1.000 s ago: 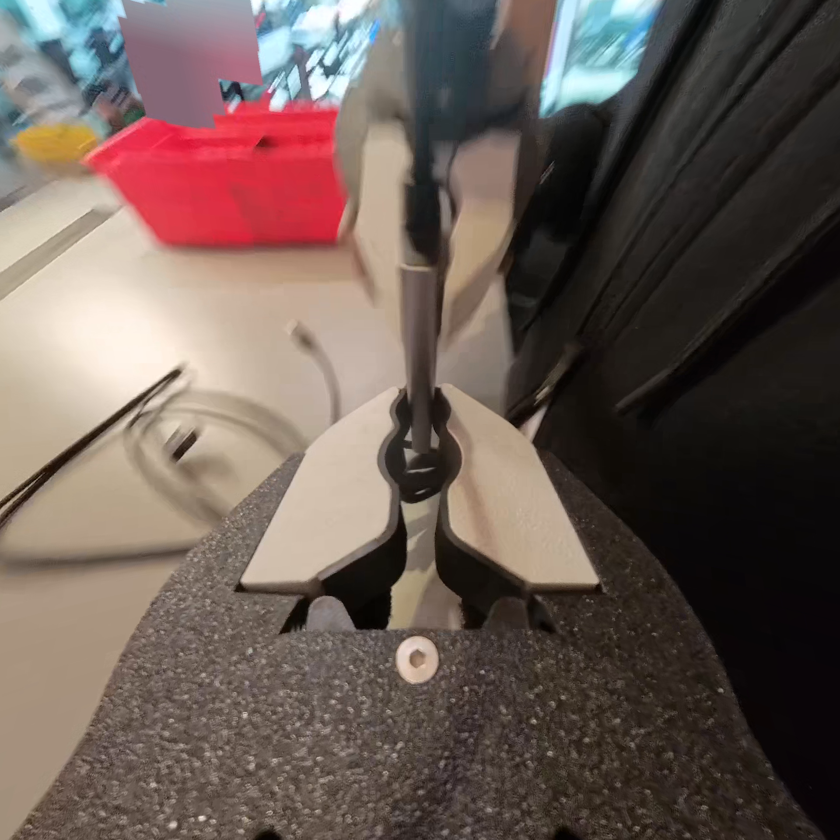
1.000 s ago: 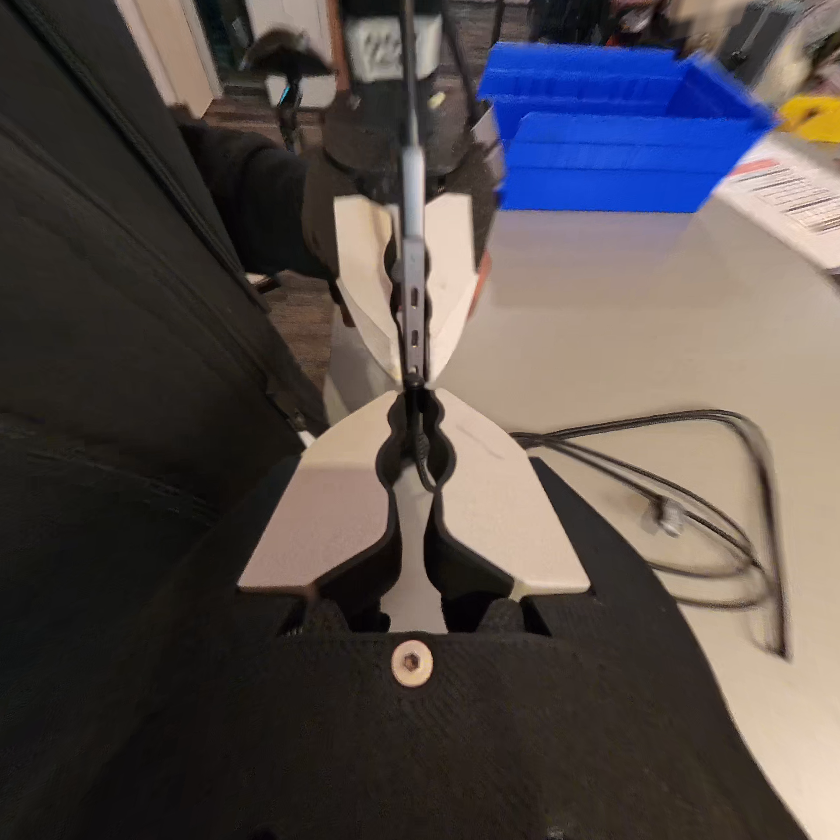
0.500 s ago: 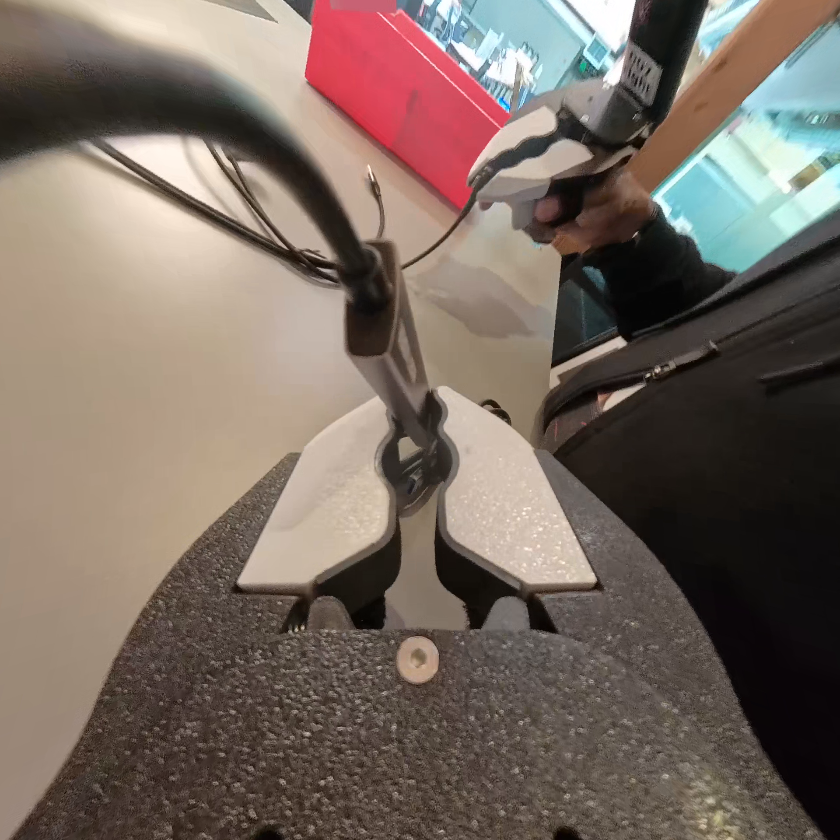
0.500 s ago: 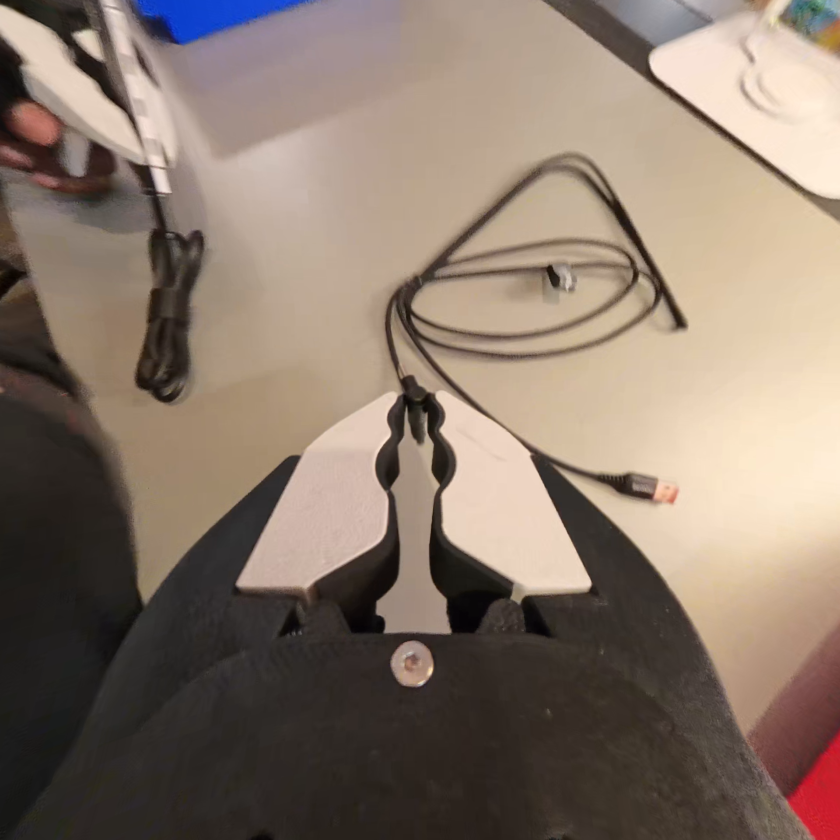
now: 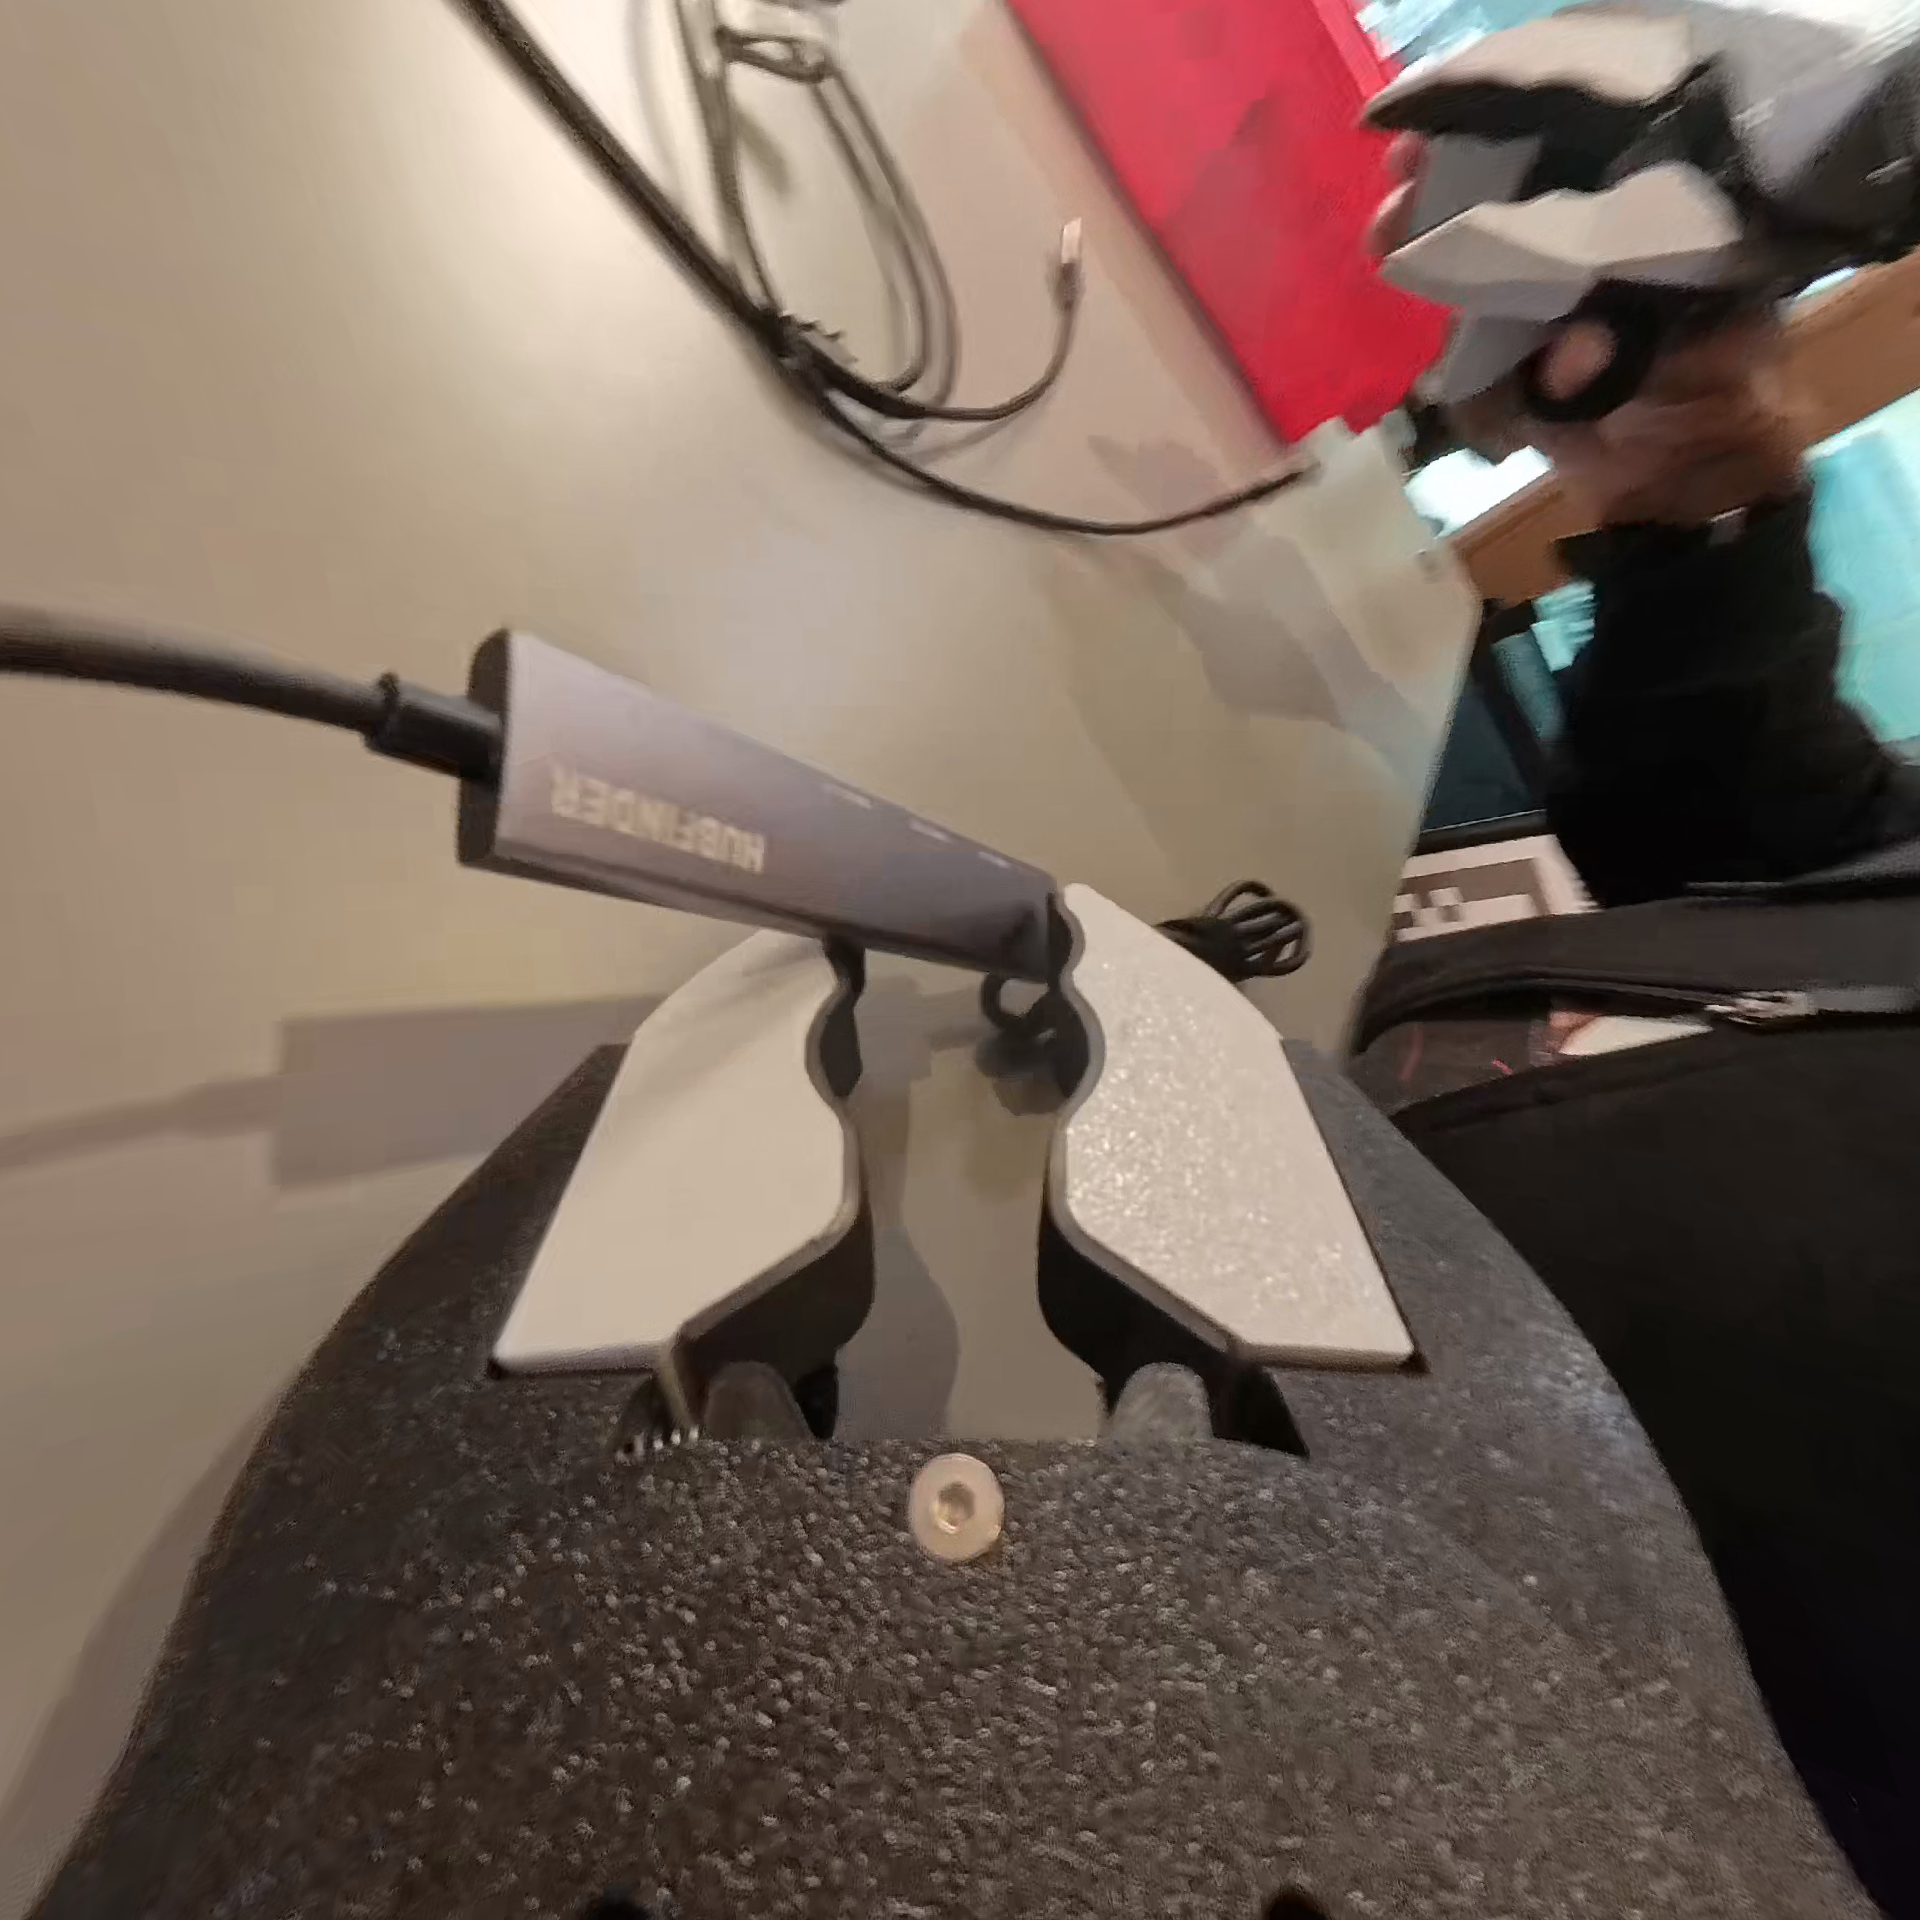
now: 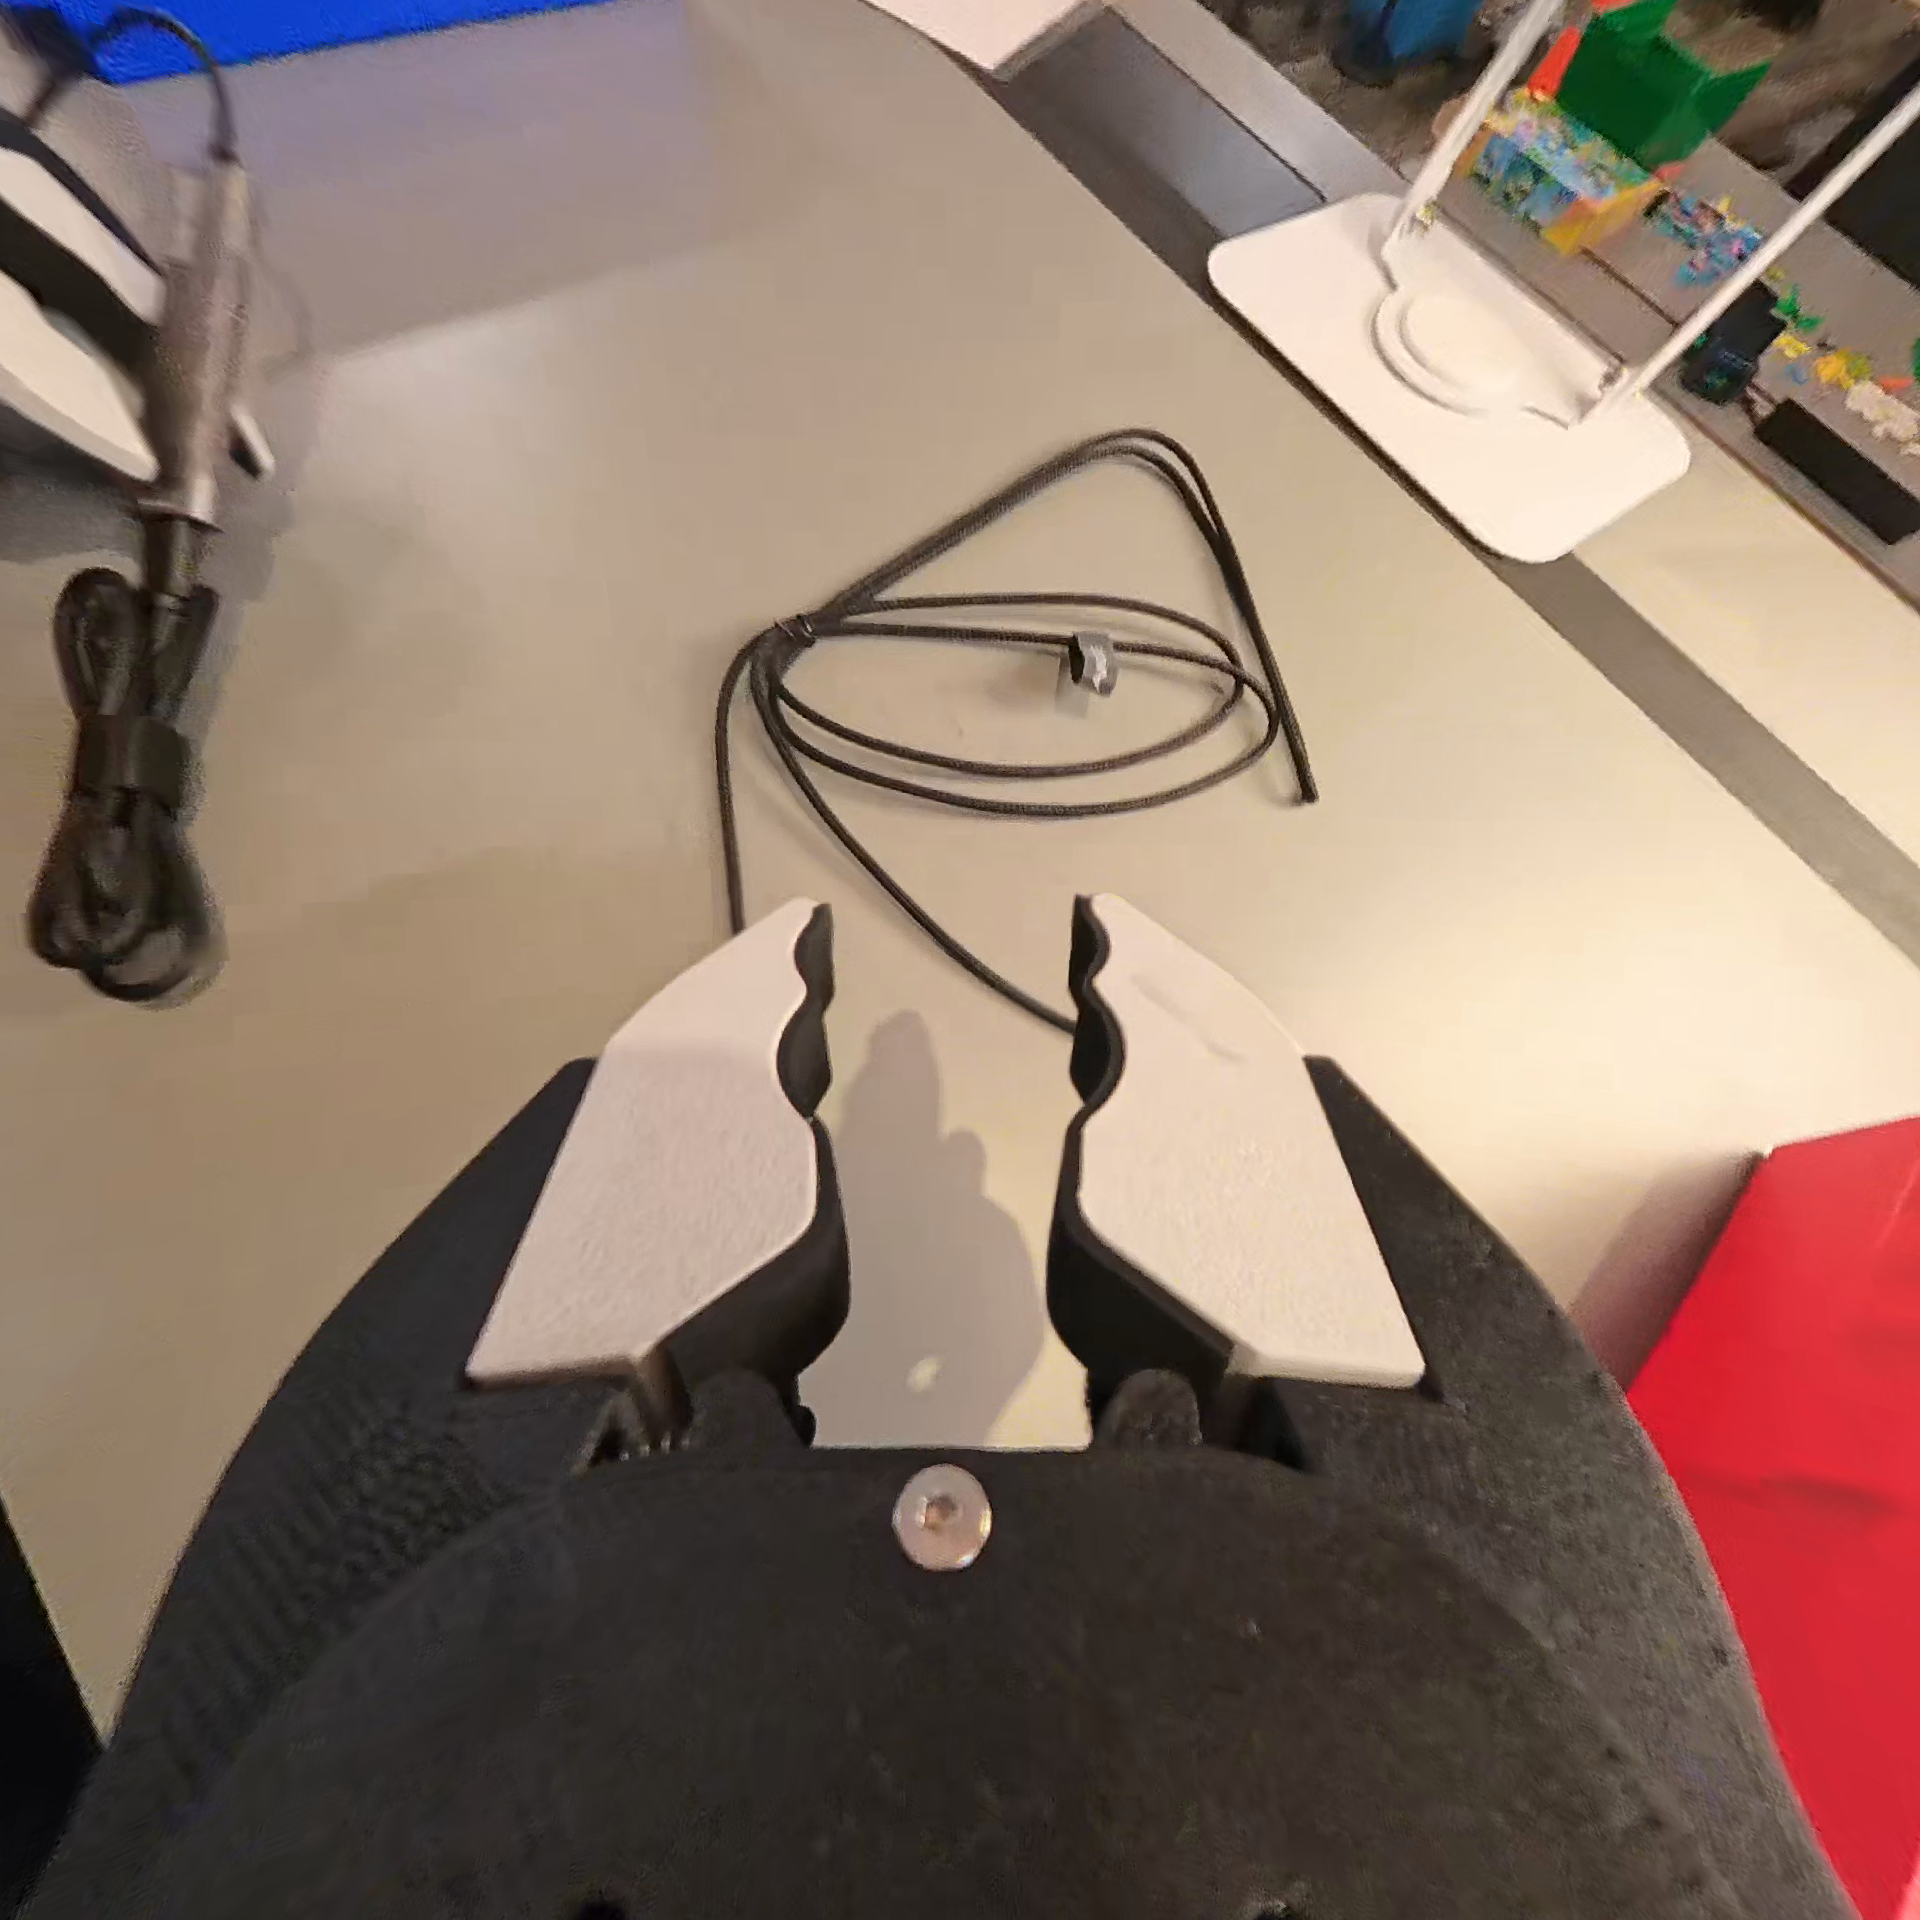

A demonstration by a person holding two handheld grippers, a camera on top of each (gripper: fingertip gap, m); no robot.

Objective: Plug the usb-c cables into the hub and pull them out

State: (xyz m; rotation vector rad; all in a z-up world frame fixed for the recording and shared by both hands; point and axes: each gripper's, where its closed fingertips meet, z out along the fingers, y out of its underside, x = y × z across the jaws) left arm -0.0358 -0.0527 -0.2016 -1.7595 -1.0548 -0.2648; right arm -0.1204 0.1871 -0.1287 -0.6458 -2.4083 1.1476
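In the left wrist view my left gripper [image 5: 951, 935] has its jaws apart. The grey hub [image 5: 727, 821] lies slanted across the fingertips, its near end against the right fingertip. Its thick black lead [image 5: 208, 675] runs off to the left. In the right wrist view my right gripper [image 6: 951, 914] is open and empty above the table. A coiled black braided usb-c cable [image 6: 997, 769] lies just beyond it, one strand running under the right finger, a silver plug [image 6: 1091, 665] inside the coil. The hub [image 6: 197, 343] shows blurred at the far left, its bundled lead [image 6: 114, 831] on the table below.
A red bin [image 5: 1195, 156] stands beyond the loose cables [image 5: 883, 343]; it also shows at the right wrist view's right edge [image 6: 1787, 1351]. A white lamp base [image 6: 1455, 384] stands at the back right. Black fabric [image 5: 1662, 1247] borders the table's near edge. The right gripper [image 5: 1558, 208] is blurred, held in a hand. My hands' fingertips stand some 25 cm from each other. The silver plug [image 6: 1091, 665] lies some 15 cm from my right tips, 25 cm from my left tips.
Both grippers have opened. The right one let go of the cable plug, which now lies on the table. The hub has tipped from upright to lying across my left fingertips, low over the table.
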